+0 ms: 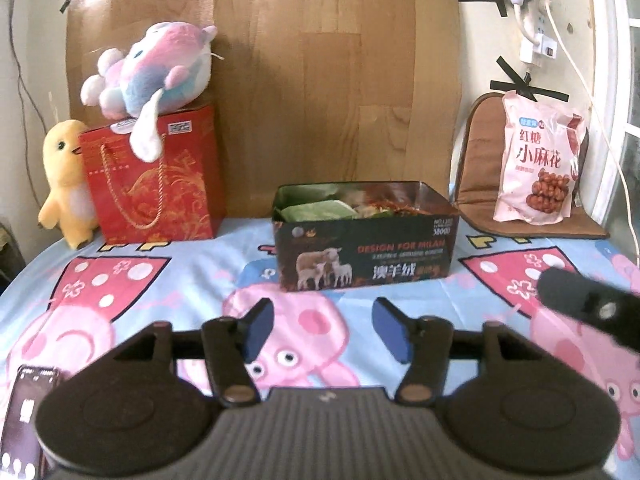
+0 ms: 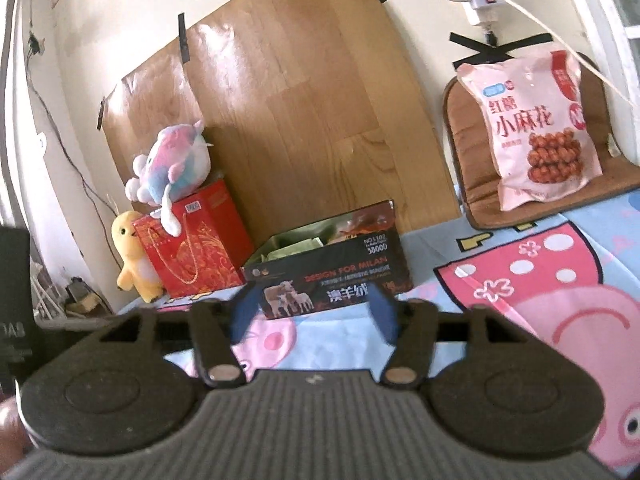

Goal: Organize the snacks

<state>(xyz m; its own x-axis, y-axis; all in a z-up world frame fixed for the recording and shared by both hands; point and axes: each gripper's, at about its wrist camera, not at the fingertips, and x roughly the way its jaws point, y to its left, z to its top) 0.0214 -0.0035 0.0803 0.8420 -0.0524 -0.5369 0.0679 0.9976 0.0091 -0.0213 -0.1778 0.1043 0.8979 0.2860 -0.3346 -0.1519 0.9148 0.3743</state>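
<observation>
The snack bag (image 2: 532,128) stands propped against a brown cushion (image 2: 464,120) at the far right corner, well apart from both grippers. It looks like a puffy, sealed plastic pouch of fried dough twists: light, I would guess, but slick and crinkly, with brittle pieces inside that a hard squeeze could crush. The flat top seam or an upper corner seems the safest place to pinch, since the swollen middle would likely slide out of the fingers.

The box (image 1: 366,256) sits in the middle, open at the top, with green and reddish packets already inside; it looks like stiff card and steady enough to drop things into.

The left gripper (image 1: 323,330) hovers low before the box, fingers moderately apart and empty. The right gripper (image 2: 316,308) has its fingers wide, also holding nothing.

Everything rests on a bed under a cartoon sheet (image 1: 192,280), soft and likely to give. Behind stand a red gift bag (image 1: 160,180), two plush toys, a wood-grain board and a wall with taped cables.
</observation>
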